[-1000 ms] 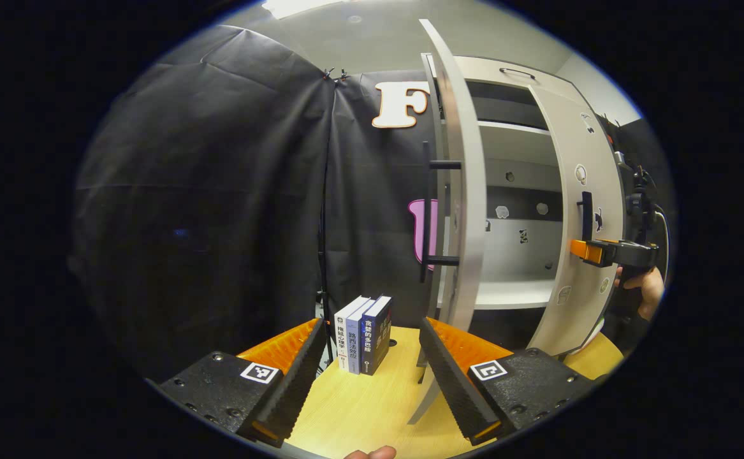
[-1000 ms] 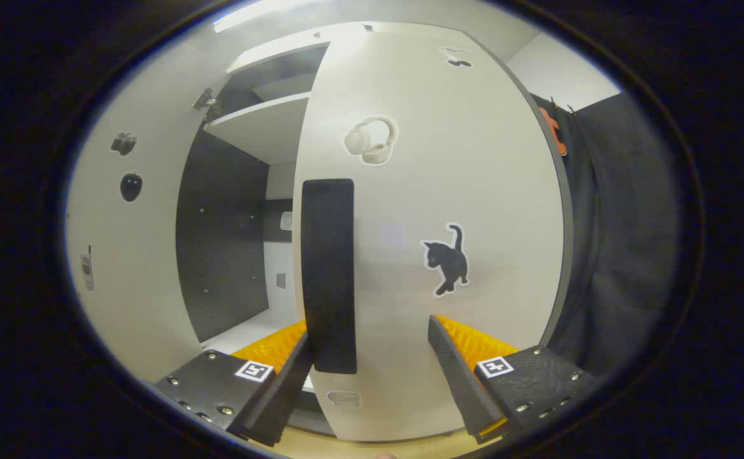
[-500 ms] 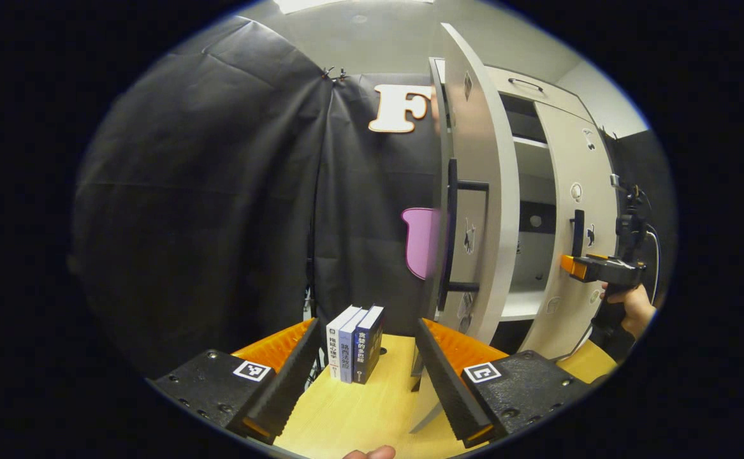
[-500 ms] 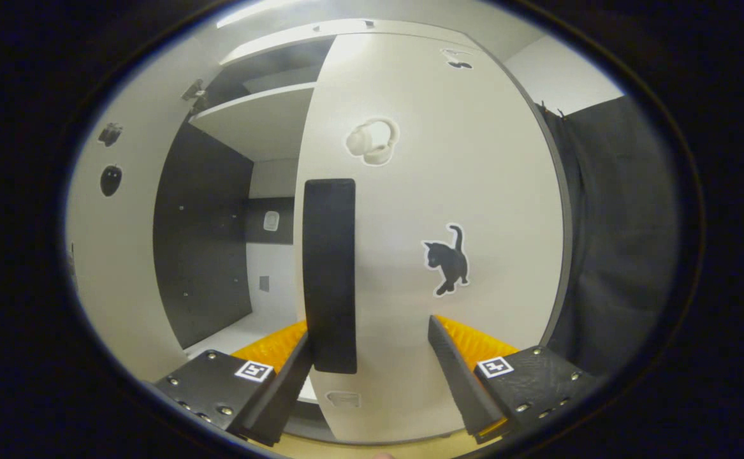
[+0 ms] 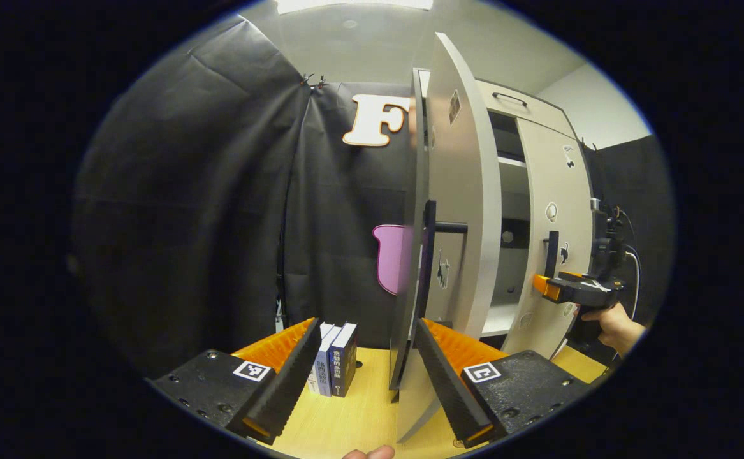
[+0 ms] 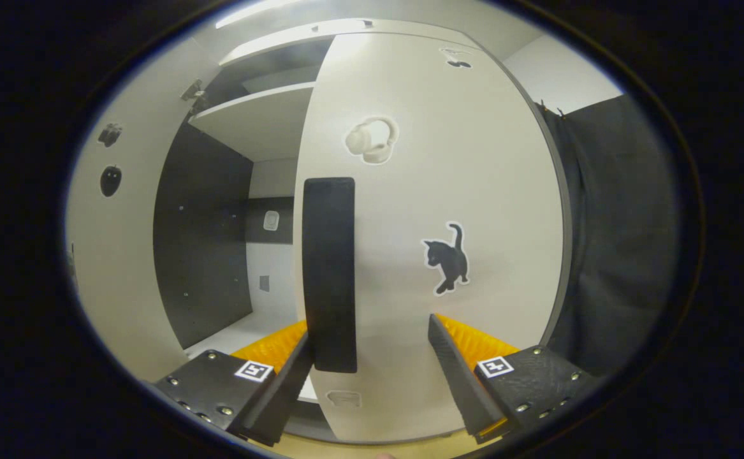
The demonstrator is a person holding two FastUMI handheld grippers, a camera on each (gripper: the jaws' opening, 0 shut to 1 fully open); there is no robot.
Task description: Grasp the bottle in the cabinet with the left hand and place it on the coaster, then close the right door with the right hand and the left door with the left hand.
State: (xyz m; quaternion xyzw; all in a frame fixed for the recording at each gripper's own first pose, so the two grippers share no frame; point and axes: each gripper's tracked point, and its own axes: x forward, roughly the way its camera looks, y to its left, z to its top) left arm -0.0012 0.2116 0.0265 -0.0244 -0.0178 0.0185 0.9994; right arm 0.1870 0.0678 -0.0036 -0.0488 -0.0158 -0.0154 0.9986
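Note:
In the left gripper view the cabinet's left door (image 5: 461, 191) stands ajar, almost edge-on to me, with its black handle (image 5: 431, 255). My left gripper (image 5: 366, 324) is open, and the door's lower edge sits between its fingers, close to the right one. Farther right, the right door (image 5: 553, 191) is nearly closed, with my right gripper (image 5: 542, 284) held against it by a hand (image 5: 611, 319). In the right gripper view my right gripper (image 6: 370, 326) is open at the right door (image 6: 461, 159). The lower end of the door's black handle (image 6: 328, 274) lies beside its left finger.
Three books (image 5: 333, 357) stand upright on the wooden table (image 5: 346, 421) left of the left door. Black cloth hangs behind and to the left. Through the gap between the doors I see the cabinet's shelf (image 6: 257, 121) and dark inner wall (image 6: 209, 255).
The right door has swung further closed, mostly in the first half second. My left gripper has moved in toward the left door, whose lower edge now sits between its fingers; the books slid left.

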